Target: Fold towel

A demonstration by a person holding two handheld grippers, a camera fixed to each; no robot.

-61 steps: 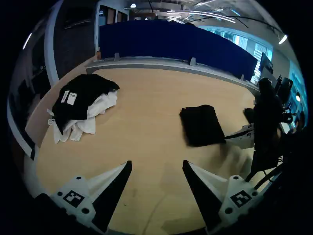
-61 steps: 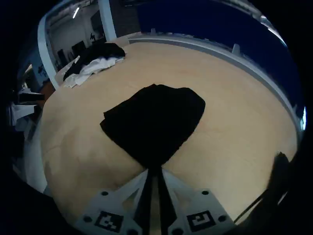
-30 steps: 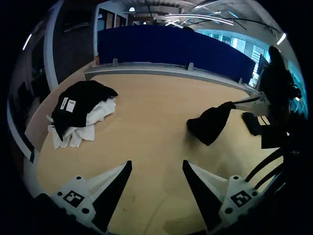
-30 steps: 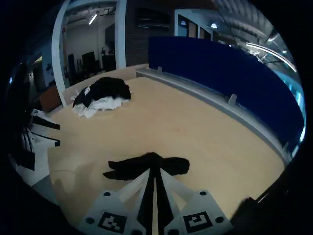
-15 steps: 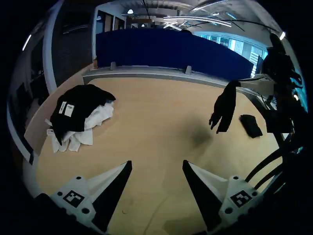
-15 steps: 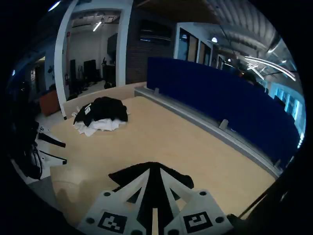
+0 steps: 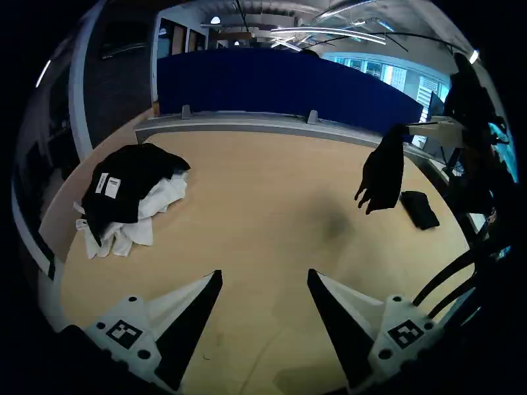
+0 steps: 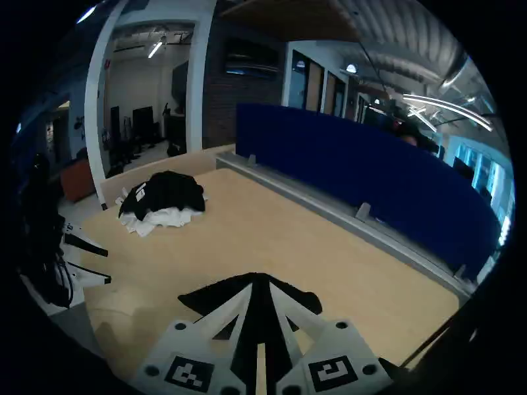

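One black cloth towel (image 7: 381, 170), hanging limp and bunched lengthwise in the air above the light wooden desk (image 7: 263, 197). Upper end pinched between both fingers of the right claw (image 8: 261, 282). Lower edge uneven, clear of the desk.

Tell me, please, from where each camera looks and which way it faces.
Left gripper view: rides the left gripper low over the table, facing the blue partition; its open fingers show below, the right gripper holds the black towel aloft at right.
Right gripper view: rides the raised right gripper, facing across the table; its fingers show shut on the towel, the left gripper at left.
Shared: the table, partition, towel and the cloth pile.
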